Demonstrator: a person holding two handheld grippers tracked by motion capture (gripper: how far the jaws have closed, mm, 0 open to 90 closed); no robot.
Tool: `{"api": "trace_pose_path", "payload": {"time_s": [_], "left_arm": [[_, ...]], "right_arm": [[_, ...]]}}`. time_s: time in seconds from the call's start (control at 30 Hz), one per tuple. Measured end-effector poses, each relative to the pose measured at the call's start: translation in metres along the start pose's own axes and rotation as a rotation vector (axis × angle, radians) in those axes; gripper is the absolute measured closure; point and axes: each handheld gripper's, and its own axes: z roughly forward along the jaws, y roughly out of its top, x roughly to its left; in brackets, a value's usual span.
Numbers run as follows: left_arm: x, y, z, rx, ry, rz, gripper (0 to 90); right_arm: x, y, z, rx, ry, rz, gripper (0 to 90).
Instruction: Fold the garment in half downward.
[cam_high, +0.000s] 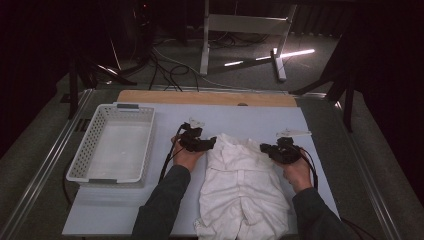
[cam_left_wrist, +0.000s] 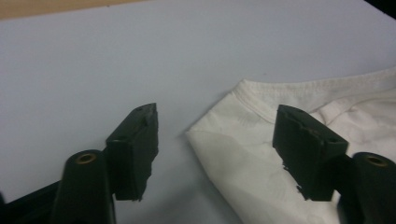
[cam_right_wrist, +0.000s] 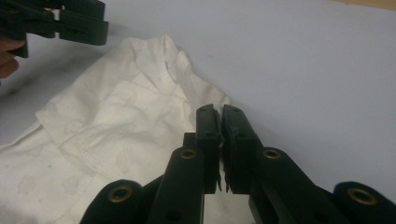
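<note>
White garment (cam_high: 243, 185): spread flat on pale blue mat (cam_high: 320, 135), centre to 6 o'clock, collar end toward 12.

Left gripper (cam_high: 211, 143): at garment's 10 o'clock corner, jaws apart, straddling cloth corner (cam_left_wrist: 205, 133), pads not pressing.

Right gripper (cam_high: 265, 148): at garment's 2 o'clock edge, jaws pressed together, cloth edge pinched between.

White perforated basket (cam_high: 87, 150): at 9 o'clock, well apart from garment.

Basket (cam_high: 112, 145) blocks left side; mat (cam_high: 260, 120) beyond garment (cam_high: 242, 185) open.
</note>
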Motion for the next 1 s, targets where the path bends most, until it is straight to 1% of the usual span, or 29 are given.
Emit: {"api": "trace_pose_path", "payload": {"time_s": [0.07, 0.13, 0.23, 0.27, 0.3, 0.37, 0.5, 0.63, 0.7, 0.8, 1.0], "left_arm": [[0.000, 0.000, 0.001, 0.002, -0.002, 0.000, 34.1], [0.000, -0.001, 0.003, 0.010, 0.010, 0.003, 34.1], [0.000, -0.002, 0.006, 0.014, 0.015, -0.002, 35.1], [0.001, -0.002, 0.006, 0.019, 0.008, -0.007, 35.9], [0.001, -0.002, 0.007, 0.021, 0.007, -0.006, 38.3], [0.001, -0.003, 0.008, 0.027, 0.008, -0.005, 40.2], [0.002, -0.003, 0.009, 0.027, 0.011, -0.012, 41.1], [0.002, -0.004, 0.011, 0.035, 0.035, -0.009, 42.5], [0.002, -0.004, 0.012, 0.038, 0.040, -0.007, 43.7], [0.001, -0.003, 0.015, 0.056, 0.045, -0.004, 45.9], [-0.001, -0.006, 0.020, 0.079, 0.036, 0.001, 50.8]], "right_arm": [[0.000, 0.000, 0.000, -0.001, 0.002, -0.001, 85.4], [0.000, 0.000, 0.000, 0.001, 0.004, -0.005, 85.5], [0.001, 0.000, 0.000, -0.001, 0.008, -0.002, 85.5], [0.001, 0.000, 0.000, 0.001, 0.009, -0.003, 85.5], [0.001, 0.000, 0.000, 0.001, 0.010, -0.005, 85.5], [0.001, 0.000, 0.000, 0.000, 0.011, -0.006, 85.4], [0.001, 0.000, -0.001, 0.001, 0.013, -0.010, 85.5], [0.002, 0.000, -0.001, 0.004, 0.018, -0.015, 85.5], [0.002, 0.000, -0.001, 0.004, 0.018, -0.018, 85.5], [0.002, 0.000, -0.001, 0.005, 0.019, -0.019, 85.5], [0.002, 0.000, -0.001, 0.004, 0.023, -0.021, 85.5]]}}
